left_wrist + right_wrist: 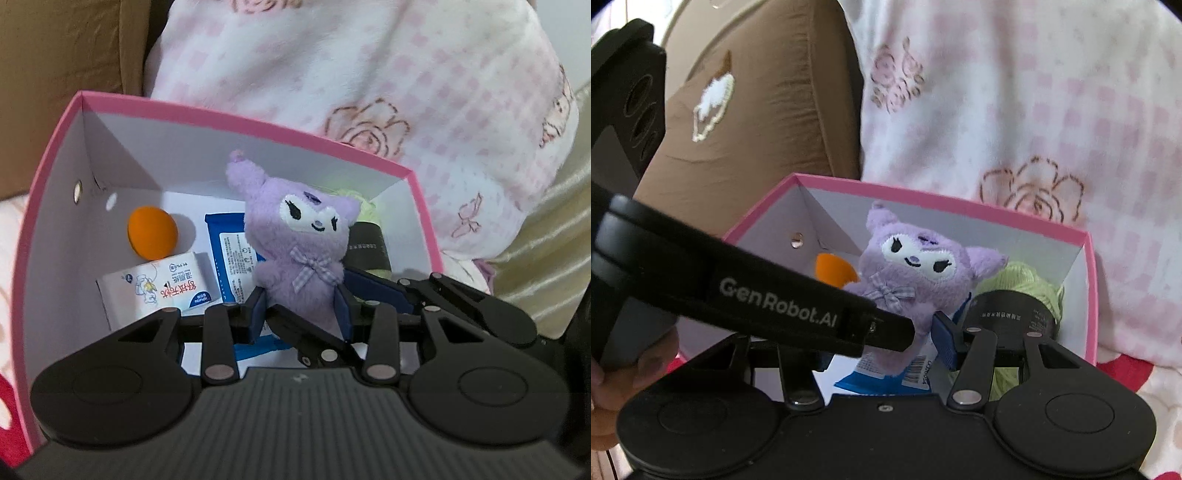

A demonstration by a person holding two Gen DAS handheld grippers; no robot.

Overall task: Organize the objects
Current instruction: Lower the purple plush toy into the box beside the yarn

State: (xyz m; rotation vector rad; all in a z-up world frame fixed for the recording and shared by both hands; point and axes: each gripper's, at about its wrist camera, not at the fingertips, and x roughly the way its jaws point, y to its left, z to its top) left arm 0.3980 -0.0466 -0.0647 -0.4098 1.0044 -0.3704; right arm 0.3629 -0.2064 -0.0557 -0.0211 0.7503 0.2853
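**Purple plush held over the pink box**

Left wrist: my left gripper (301, 310) pinches the purple plush (299, 243) above the pink box (44, 206), over an orange ball (152, 232) and tissue pack (155, 290).

Right wrist: my right gripper (886, 339) brackets the plush; whether it presses, I cannot tell.

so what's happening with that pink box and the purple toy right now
A person with a handheld gripper in each hand is packing things into the pink box. The left gripper has its jaws closed on the purple plush toy, holding it upright inside the box. The right gripper is alongside; its grip isn't clear. Already in the box: an orange ball, a white tissue pack, a blue wipes pack and green yarn.
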